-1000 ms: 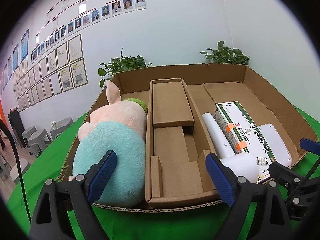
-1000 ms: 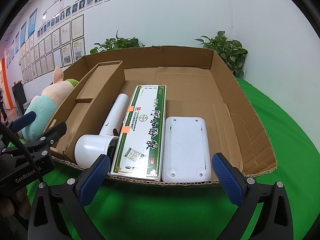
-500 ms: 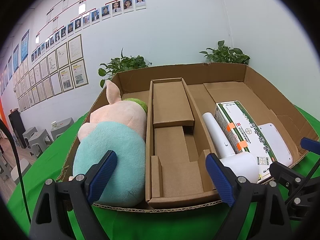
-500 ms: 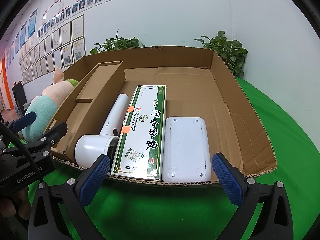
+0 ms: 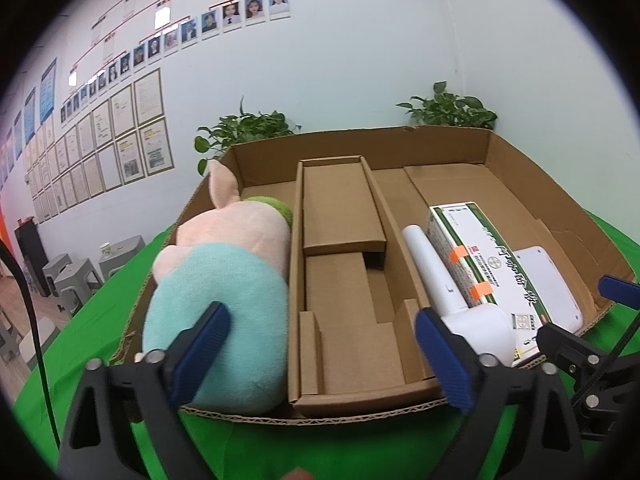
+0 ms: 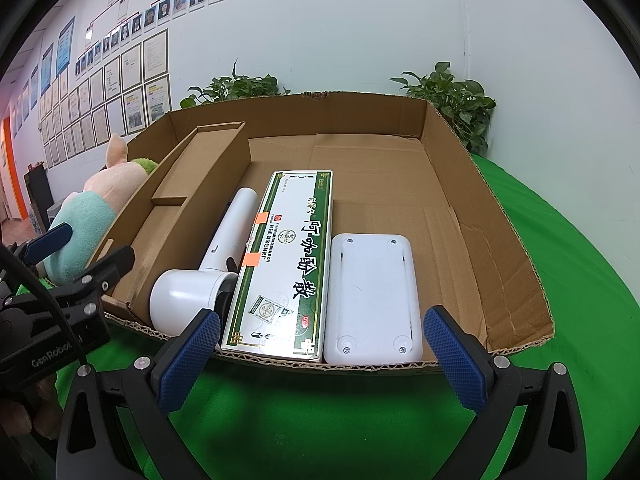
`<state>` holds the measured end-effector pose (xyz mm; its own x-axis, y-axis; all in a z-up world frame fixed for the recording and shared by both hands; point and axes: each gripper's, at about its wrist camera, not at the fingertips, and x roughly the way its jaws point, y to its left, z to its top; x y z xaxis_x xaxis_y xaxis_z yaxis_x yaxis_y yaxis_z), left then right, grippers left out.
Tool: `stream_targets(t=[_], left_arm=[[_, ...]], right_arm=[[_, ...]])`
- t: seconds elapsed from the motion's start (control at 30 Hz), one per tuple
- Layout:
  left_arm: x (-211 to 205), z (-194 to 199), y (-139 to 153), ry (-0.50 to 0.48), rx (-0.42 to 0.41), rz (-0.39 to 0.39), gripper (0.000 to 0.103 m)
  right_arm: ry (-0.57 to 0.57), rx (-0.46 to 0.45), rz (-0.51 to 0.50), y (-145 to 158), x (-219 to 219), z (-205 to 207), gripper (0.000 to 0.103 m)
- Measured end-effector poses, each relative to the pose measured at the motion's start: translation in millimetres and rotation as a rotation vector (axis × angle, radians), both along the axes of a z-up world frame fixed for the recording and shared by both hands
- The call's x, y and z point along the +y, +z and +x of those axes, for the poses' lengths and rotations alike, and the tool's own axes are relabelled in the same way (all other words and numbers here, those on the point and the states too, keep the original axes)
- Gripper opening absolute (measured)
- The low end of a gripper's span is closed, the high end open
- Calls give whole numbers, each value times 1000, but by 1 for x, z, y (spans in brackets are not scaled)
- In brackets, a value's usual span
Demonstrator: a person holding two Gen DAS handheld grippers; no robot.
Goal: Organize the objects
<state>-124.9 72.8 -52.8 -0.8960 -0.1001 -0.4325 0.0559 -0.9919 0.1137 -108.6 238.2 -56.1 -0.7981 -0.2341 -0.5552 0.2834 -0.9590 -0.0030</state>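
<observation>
A shallow cardboard box (image 5: 520, 184) (image 6: 460, 168) sits on a green cloth. In its left part lies a plush pig (image 5: 224, 272) (image 6: 92, 216) in a teal shirt. A cardboard insert (image 5: 348, 280) (image 6: 188, 208) fills the middle. To its right lie a white hair dryer (image 5: 452, 296) (image 6: 208, 280), a green and white carton (image 5: 496, 264) (image 6: 288, 264) and a flat white device (image 5: 552, 280) (image 6: 372, 296). My left gripper (image 5: 320, 356) is open and empty at the box's near edge. My right gripper (image 6: 320, 360) is open and empty before the carton.
Two potted plants (image 6: 236, 88) (image 6: 452, 100) stand behind the box against a white wall with framed papers. Grey stools (image 5: 68, 276) stand on the floor to the left. The green cloth (image 6: 580, 240) extends right of the box.
</observation>
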Motion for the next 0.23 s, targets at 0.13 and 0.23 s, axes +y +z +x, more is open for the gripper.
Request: stream_targets(t=[0.13,0.23], left_arm=[[1,-1,0,1,-9,-13,102],[1,-2,0,-1,-9,-12,102]], right_arm=[[2,0,-3,1,0,0,103],[2,0,-3,3,0,1,103]])
